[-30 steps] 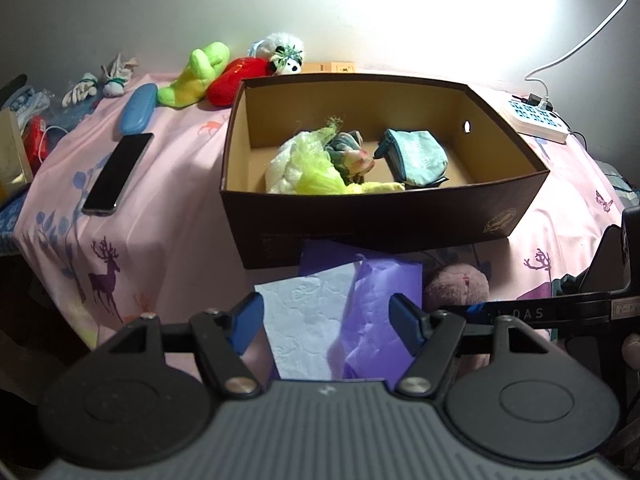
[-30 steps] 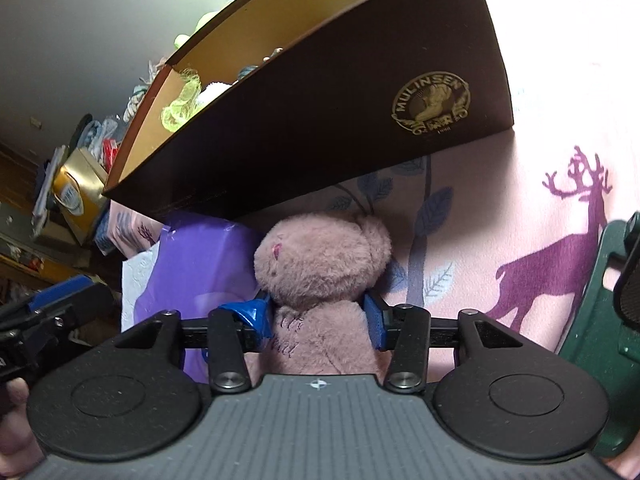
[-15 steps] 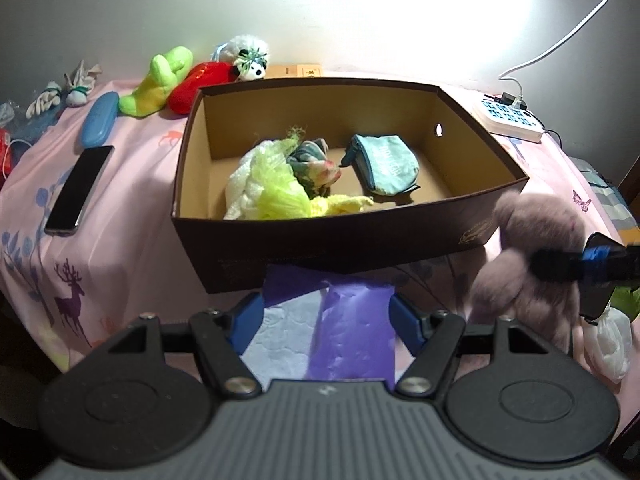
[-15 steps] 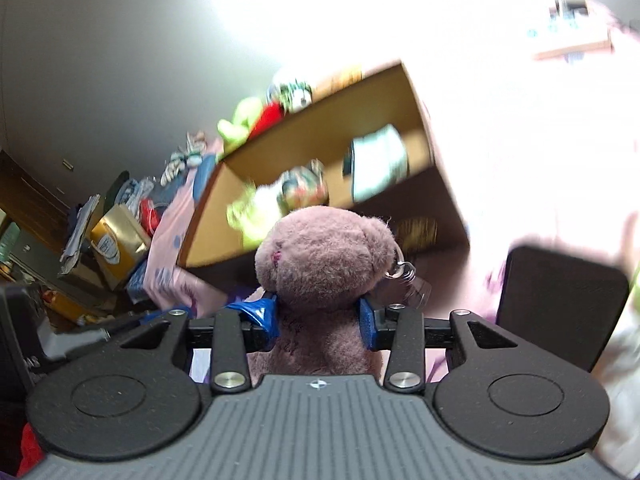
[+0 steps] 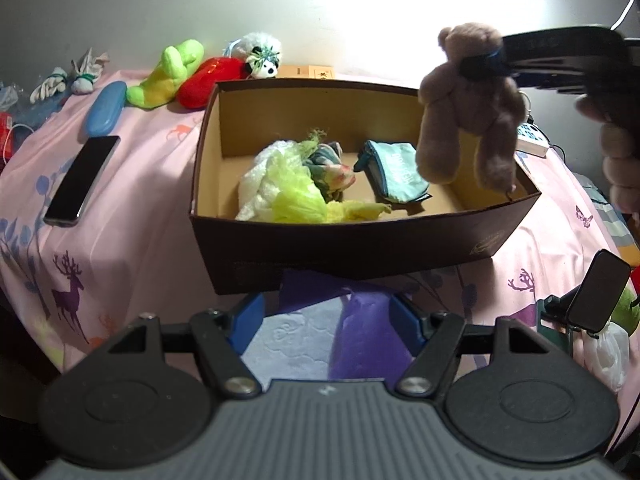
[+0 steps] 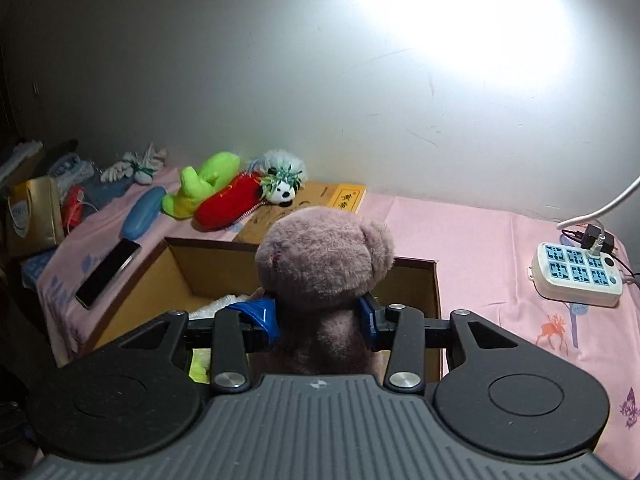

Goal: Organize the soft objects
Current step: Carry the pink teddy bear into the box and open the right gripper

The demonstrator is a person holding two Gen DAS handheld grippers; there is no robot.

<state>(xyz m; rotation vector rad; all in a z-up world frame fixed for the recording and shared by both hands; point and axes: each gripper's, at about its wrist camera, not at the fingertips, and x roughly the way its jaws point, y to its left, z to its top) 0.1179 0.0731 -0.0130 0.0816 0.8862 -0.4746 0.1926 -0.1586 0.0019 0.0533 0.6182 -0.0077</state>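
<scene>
Left wrist view, left to right: left gripper (image 5: 326,320) fingers stand apart around purple tissue paper (image 5: 340,336), not visibly pressing it. Further right, the right gripper (image 5: 490,62) clamps a mauve teddy bear (image 5: 468,108) by its neck above the cardboard box (image 5: 360,248), right end. Released early, it might catch the near rim and tumble onto the pink sheet (image 5: 132,208).

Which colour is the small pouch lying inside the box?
Teal, with faint lettering; the pouch shows best in the left wrist view.
</scene>
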